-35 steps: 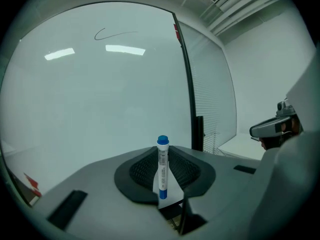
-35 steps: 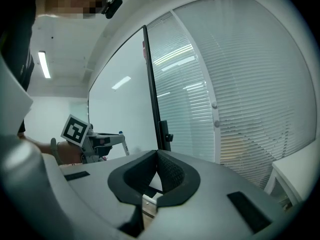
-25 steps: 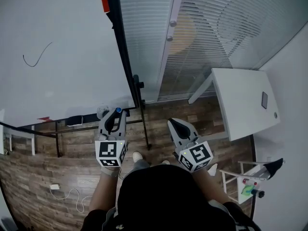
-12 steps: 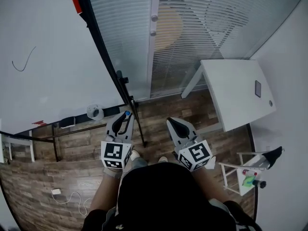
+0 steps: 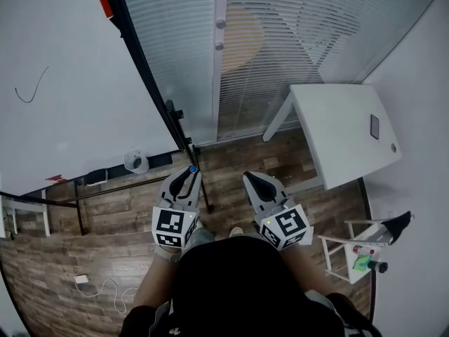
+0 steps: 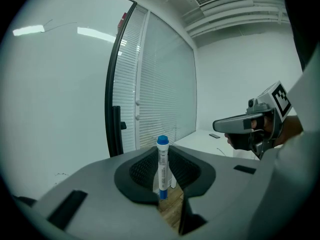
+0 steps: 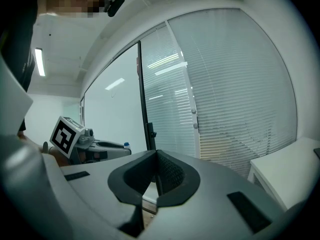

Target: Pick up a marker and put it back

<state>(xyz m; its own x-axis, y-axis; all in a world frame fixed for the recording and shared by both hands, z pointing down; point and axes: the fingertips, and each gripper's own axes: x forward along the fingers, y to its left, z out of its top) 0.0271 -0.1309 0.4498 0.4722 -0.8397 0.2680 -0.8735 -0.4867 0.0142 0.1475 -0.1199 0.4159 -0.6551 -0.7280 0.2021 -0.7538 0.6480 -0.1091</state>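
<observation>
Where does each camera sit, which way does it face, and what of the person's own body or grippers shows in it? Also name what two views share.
Head view: on the head, steeply down at whiteboard and white table; left gripper, right gripper and forearms show.
Left gripper view: on the left gripper, along jaws shut on the marker, towards the blinds; right gripper shows.
Right gripper view: on the right gripper, along its shut jaws, towards the blinds; left gripper shows.
Shared: both gripper views show the blinds.
</observation>
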